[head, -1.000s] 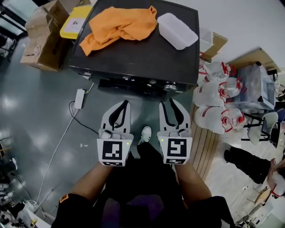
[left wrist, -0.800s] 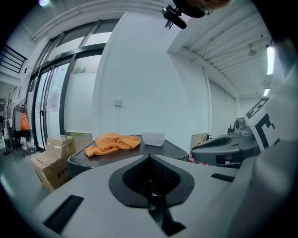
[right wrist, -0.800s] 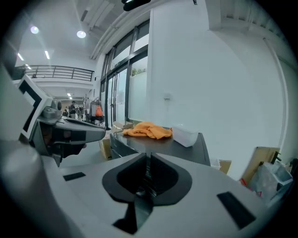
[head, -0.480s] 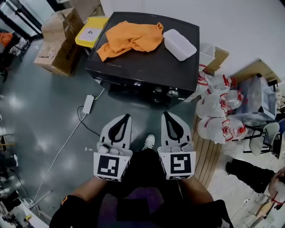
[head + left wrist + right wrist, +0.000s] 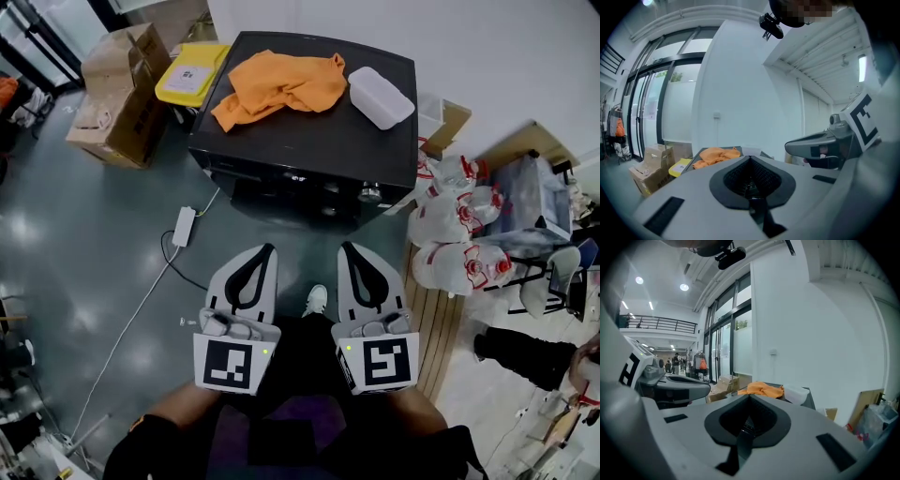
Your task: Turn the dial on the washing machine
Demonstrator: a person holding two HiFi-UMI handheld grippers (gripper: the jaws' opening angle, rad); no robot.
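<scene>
The black washing machine (image 5: pixel 309 141) stands ahead of me on the floor, its front panel facing me. A silver dial (image 5: pixel 369 195) sits at the right end of that panel. My left gripper (image 5: pixel 266 249) and right gripper (image 5: pixel 346 247) are held side by side well short of the machine, over the floor. Both are shut with nothing between the jaws. In the left gripper view the left gripper (image 5: pixel 750 157) points at the machine top, and so does the right gripper (image 5: pixel 750 396) in its own view. The dial is hidden in both gripper views.
An orange cloth (image 5: pixel 281 82) and a white lidded tub (image 5: pixel 380 97) lie on the machine top. Cardboard boxes (image 5: pixel 122 89) and a yellow box (image 5: pixel 190 73) stand to its left. A power strip (image 5: pixel 184 227) with cable lies on the floor. Filled plastic bags (image 5: pixel 459 225) crowd the right.
The right gripper's jaws, open a second ago, have come together. Both grippers sit slightly lower in the head view, and the machine has shifted a little to the right.
</scene>
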